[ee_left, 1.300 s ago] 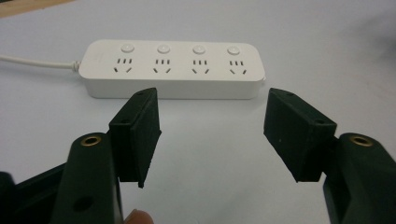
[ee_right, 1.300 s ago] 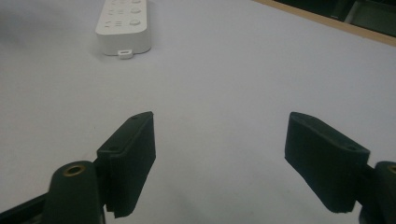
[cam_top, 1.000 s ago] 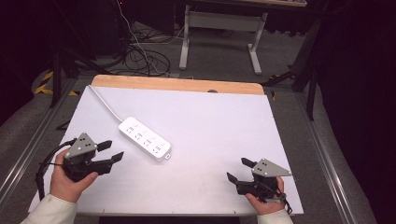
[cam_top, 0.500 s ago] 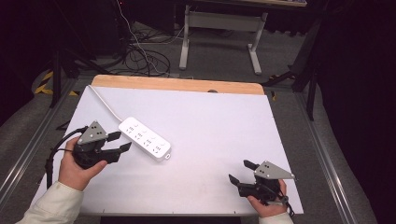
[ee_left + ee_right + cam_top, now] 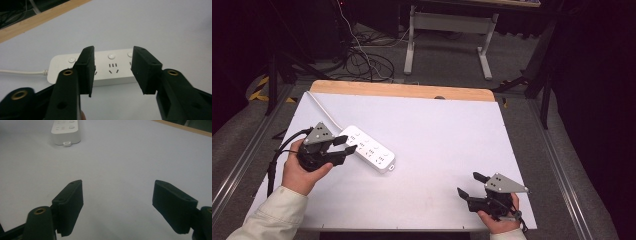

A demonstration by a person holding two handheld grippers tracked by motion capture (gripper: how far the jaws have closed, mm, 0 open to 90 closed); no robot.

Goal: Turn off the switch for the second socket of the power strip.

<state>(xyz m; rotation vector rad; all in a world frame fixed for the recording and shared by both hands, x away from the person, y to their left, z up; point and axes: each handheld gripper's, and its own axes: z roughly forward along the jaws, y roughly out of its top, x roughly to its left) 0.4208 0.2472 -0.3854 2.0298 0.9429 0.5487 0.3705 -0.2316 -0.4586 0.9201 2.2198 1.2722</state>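
We hold our left gripper (image 5: pixel 343 146) right in front of the white power strip (image 5: pixel 369 149). Its jaws have just been closing, but they stand apart, and nothing is squeezed between them yet. In the left gripper view the power strip (image 5: pixel 105 66) lies just past the tips, flat on the white table (image 5: pixel 447 130), with its long side facing us. Our right gripper (image 5: pixel 468 186) rests well away, jaws wide apart, with nothing in them.

What could go wrong? We think the jaws may now be too narrow to fit over the strip. Then the tips could bump it and push it away. If we grab only the edge, it could slip out. Its white cord (image 5: pixel 323 109) runs off behind it, and it might tug the strip crooked when we lift.
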